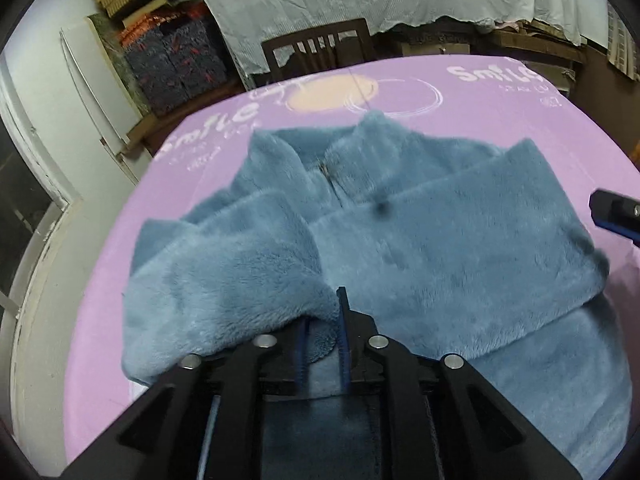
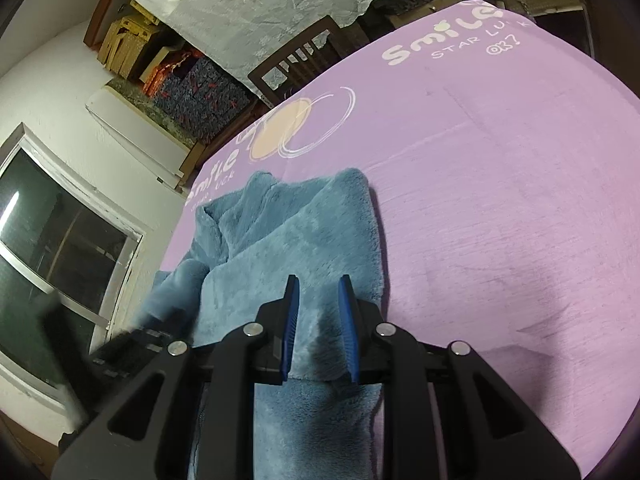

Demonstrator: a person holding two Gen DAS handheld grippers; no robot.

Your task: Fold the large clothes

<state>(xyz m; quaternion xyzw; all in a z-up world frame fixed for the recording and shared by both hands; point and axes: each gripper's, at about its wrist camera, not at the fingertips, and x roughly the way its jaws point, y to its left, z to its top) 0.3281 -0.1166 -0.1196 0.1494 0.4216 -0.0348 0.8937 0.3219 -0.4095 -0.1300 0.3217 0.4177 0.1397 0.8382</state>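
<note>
Two tongs are at work on one blue fleece (image 1: 420,248), which lies spread on the pink sheet (image 1: 224,184) covering my counter, its zip collar (image 1: 332,160) pointing toward the far edge and the chair (image 1: 320,46) beyond. My left tongs (image 1: 322,320) sit at the near hem of the fleece, on its left side; a thick fold of the fabric is bunched over and between the blue pads, so they are closed on the fleece with only the pile's thickness between them. That held flap is lifted and curled over toward the middle of the fleece, its paler inner side showing beneath. My right tongs (image 2: 320,312) hover at the near right part of the fleece, the two blue pads (image 2: 292,320) standing apart with a clear gap, and the fabric seen through that gap lies below them; nothing is gripped there. In the left view the tip of the right tongs (image 1: 616,212) shows just off the right edge of the fleece, over bare sheet. From the right view the fleece (image 2: 288,240) takes up the left part of the sheet (image 2: 500,200), with the white lettering and the peach circle (image 2: 280,128) printed beyond its collar. A window (image 2: 60,248) stands well left of the fleece, past the counter's edge.
</note>
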